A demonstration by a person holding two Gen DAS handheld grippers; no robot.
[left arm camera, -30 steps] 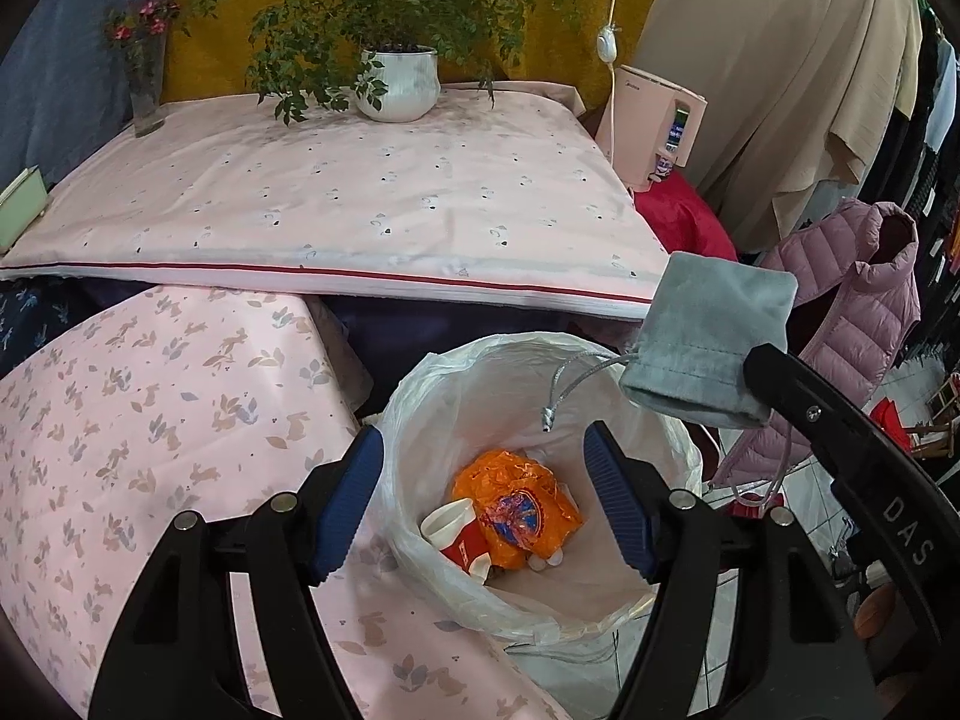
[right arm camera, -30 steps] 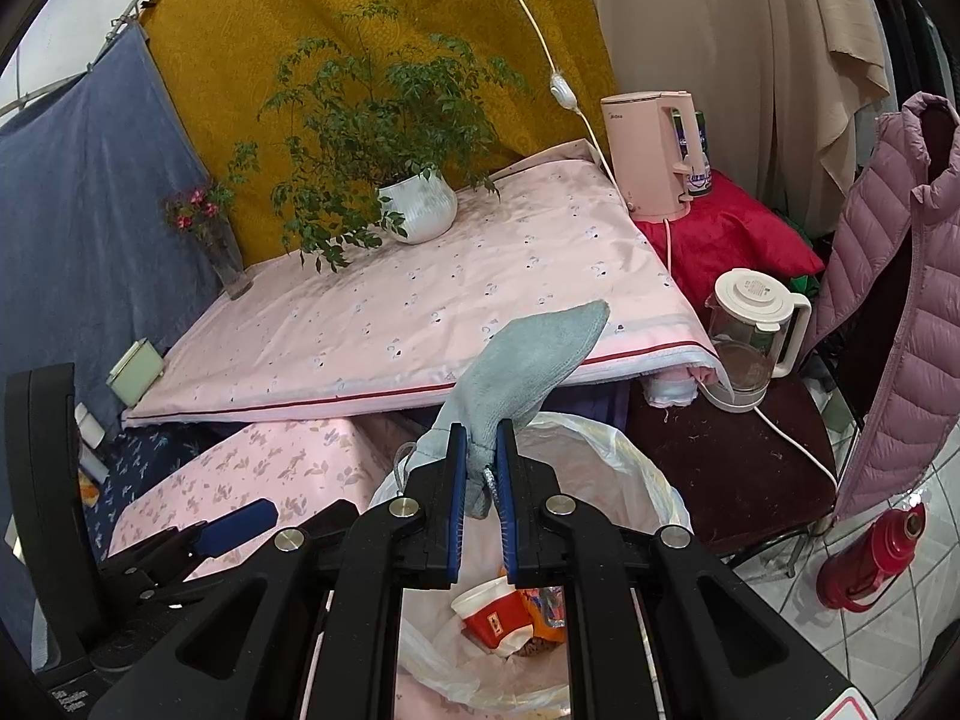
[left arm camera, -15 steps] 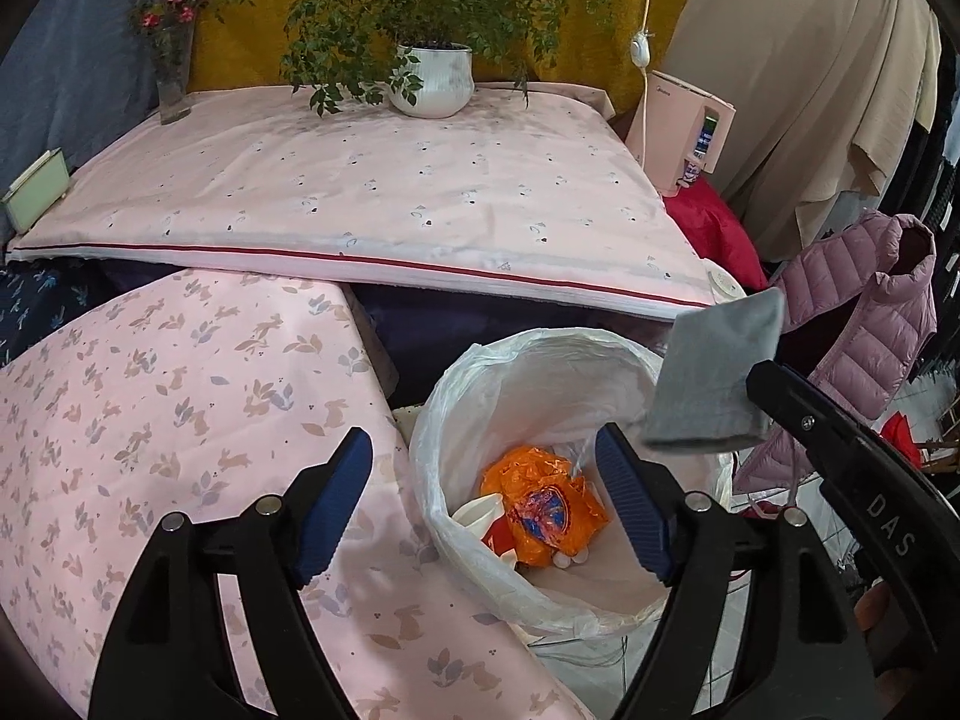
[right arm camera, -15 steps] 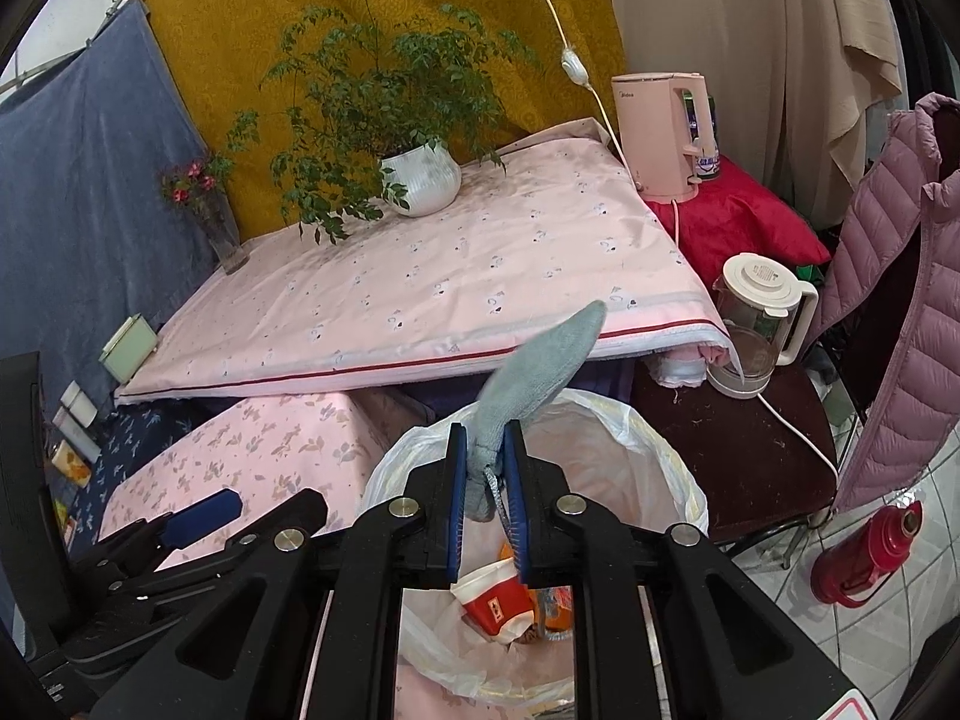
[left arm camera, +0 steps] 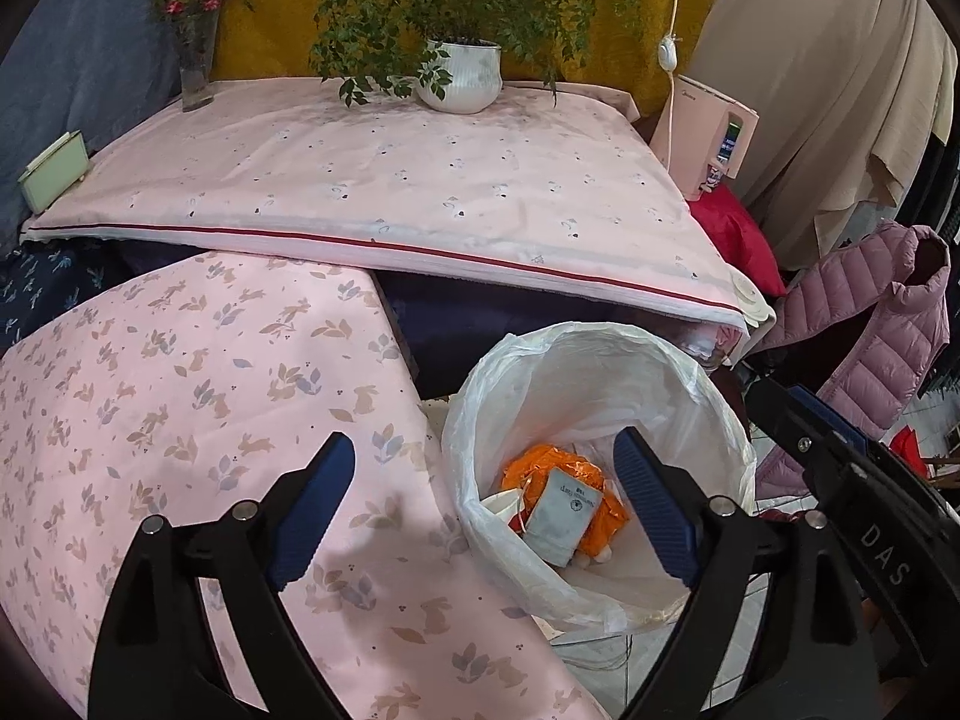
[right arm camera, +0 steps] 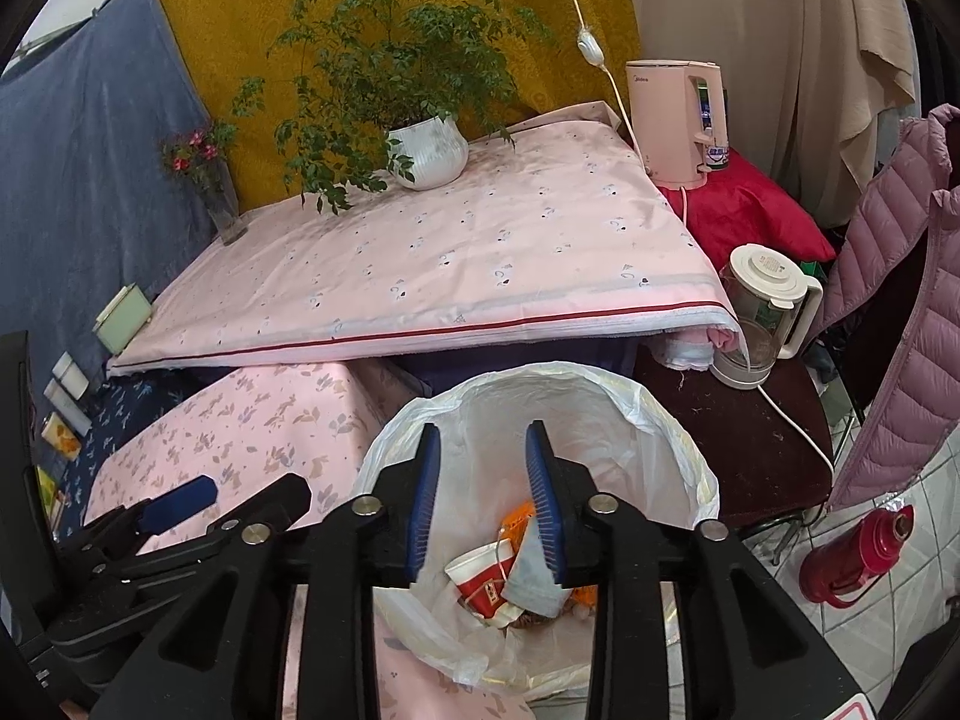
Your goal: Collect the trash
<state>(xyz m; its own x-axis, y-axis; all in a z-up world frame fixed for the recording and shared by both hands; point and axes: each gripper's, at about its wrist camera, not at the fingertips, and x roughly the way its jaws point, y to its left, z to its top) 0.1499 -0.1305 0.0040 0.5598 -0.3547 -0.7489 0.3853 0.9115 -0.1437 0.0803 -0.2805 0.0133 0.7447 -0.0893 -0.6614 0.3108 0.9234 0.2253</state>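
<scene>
A trash bin with a white liner bag stands on the floor beside the pink-clothed low table. A grey pouch lies inside it on an orange wrapper and a red-and-white paper cup. My right gripper is open and empty above the bin mouth; it also shows at the right edge of the left wrist view. My left gripper is open and empty, straddling the bin's left rim and the floral cloth.
A floral pink cloth covers the near surface on the left. The raised pink table carries a potted plant and a flower vase. A pink kettle, glass kettle, red thermos and purple jacket are on the right.
My right gripper opened and let go of the grey pouch, which fell into the bin onto the orange wrapper. Both grippers shifted slightly over the bin.
</scene>
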